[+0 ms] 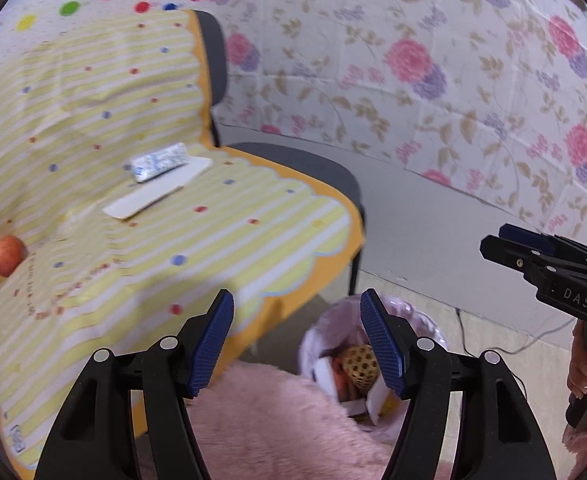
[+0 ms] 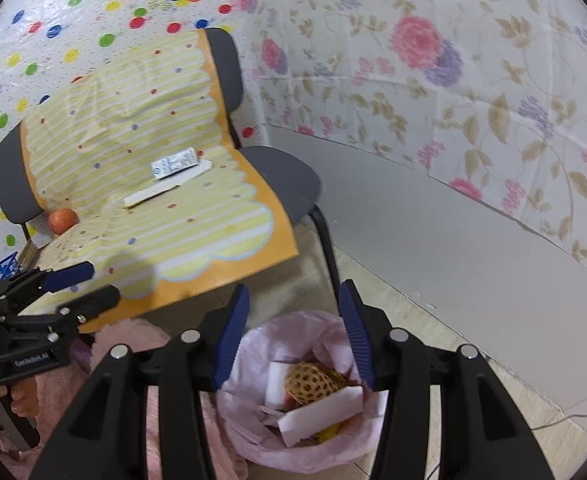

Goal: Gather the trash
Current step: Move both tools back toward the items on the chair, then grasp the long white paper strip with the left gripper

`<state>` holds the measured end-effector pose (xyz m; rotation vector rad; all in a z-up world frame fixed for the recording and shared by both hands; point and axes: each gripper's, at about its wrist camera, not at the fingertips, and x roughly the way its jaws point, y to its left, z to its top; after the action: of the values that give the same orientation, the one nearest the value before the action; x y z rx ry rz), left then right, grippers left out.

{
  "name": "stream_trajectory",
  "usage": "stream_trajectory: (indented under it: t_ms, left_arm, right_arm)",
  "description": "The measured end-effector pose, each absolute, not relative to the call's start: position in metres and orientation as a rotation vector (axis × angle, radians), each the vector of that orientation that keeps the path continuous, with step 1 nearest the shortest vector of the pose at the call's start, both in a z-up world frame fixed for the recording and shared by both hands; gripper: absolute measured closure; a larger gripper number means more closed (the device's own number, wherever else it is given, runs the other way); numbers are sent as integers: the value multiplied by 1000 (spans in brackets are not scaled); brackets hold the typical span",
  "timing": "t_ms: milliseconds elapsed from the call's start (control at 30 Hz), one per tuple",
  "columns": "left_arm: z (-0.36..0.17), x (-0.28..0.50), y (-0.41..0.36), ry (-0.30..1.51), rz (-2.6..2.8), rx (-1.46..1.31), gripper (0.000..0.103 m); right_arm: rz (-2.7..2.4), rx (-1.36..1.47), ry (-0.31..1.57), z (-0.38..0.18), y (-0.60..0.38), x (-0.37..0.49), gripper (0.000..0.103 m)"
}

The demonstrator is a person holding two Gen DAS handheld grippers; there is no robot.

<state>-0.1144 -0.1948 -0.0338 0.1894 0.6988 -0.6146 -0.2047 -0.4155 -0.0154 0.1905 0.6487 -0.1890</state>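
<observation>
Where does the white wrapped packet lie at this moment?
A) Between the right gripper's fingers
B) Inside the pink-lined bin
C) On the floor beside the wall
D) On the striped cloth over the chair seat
D: the white wrapped packet rests on the striped cloth covering the chair, partly on a flat white card.

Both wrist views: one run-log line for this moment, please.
left gripper: open, empty | right gripper: open, empty, over trash bin | white packet, flat card, apple: on chair | phase: between pickups

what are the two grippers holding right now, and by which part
Nothing. The left gripper and the right gripper both stand with jaws open and empty above the lined trash bin.
</observation>
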Motion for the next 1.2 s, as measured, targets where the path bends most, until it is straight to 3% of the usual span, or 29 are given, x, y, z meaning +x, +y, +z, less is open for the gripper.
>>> stream_trajectory:
  t_ms: [333, 400, 467, 767, 1200]
  left_arm:
    - [-22, -78, -115, 670, -415, 100, 28]
    - [-18, -72, -99, 658, -371, 85, 20]
    - [-15, -67, -84, 650, -333, 75, 18]
    - [-15, -22, -28, 672, -199, 43, 17]
    - [-29, 72, -18, 686, -179, 59, 16]
  right_arm:
    - [-39, 173, 675, -2, -364, -149, 49]
    - [-15, 158, 677, 2, -351, -136, 47]
    - [6, 141, 678, 7, -339, -123, 46]
    - [66, 63, 687, 14, -286, -53, 46]
    - [53, 10, 721, -9, -276, 58, 46]
